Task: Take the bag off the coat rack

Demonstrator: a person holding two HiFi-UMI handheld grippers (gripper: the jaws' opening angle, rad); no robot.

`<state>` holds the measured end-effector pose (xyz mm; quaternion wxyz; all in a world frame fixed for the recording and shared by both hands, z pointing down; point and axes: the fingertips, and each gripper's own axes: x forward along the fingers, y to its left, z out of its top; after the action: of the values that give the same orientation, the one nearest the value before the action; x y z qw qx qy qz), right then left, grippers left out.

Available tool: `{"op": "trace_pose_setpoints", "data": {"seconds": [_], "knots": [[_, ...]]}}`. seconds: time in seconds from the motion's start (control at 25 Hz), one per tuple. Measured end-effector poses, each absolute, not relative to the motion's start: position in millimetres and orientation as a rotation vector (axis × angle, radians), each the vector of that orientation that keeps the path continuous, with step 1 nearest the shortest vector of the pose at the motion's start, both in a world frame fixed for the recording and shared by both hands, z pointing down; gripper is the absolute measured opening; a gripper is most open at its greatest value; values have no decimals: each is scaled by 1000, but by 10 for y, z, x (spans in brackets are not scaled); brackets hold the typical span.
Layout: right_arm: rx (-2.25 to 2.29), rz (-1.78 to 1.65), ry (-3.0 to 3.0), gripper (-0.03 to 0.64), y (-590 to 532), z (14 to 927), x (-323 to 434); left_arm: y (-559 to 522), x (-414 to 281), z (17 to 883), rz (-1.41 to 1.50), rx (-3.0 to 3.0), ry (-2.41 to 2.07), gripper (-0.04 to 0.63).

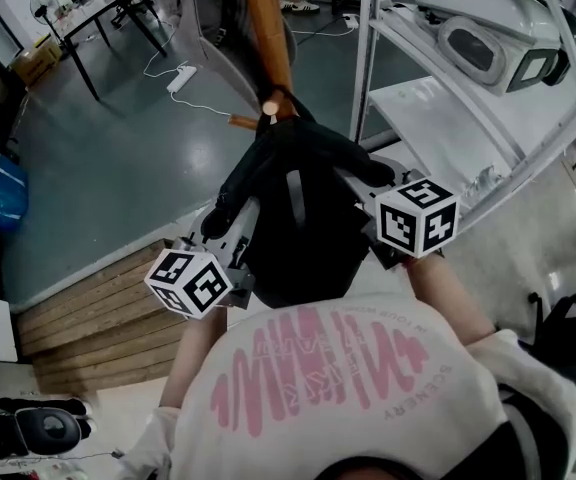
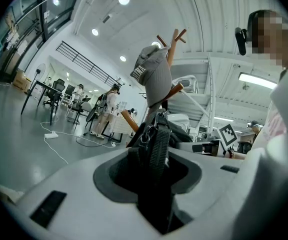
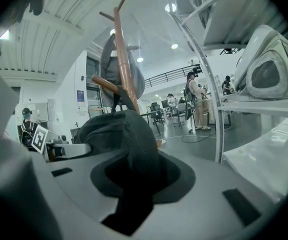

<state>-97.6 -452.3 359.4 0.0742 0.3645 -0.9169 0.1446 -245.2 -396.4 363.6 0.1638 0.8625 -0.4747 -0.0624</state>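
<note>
A black bag [image 1: 298,218] hangs close against the wooden coat rack [image 1: 268,28], between my two grippers. My left gripper [image 1: 230,226] is on the bag's left side. In the left gripper view, my left gripper [image 2: 154,184] is shut on the bag's black webbing strap [image 2: 156,149]. My right gripper [image 1: 368,190] is on the bag's right side. The right gripper view shows my right gripper [image 3: 134,184] shut on a fold of the bag's black fabric [image 3: 129,139]. A grey cap [image 2: 154,74] hangs higher on the coat rack [image 3: 125,69]. The bag hides which peg it hangs from.
A wooden platform [image 1: 98,318] lies at the lower left. A white metal shelf [image 1: 468,98] carrying white machines stands close on the right. A power strip [image 1: 181,78] with its cable lies on the grey floor. A table [image 1: 98,8] stands at the far left.
</note>
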Motion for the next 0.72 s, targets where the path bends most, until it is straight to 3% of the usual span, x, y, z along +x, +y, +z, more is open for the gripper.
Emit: {"op": "trace_pose_setpoints", "data": {"seconds": [0.72], "knots": [[1106, 448, -2733, 98, -4391, 3523, -999, -3863, -2475, 3546, -150, 2449, -1422, 121]]}}
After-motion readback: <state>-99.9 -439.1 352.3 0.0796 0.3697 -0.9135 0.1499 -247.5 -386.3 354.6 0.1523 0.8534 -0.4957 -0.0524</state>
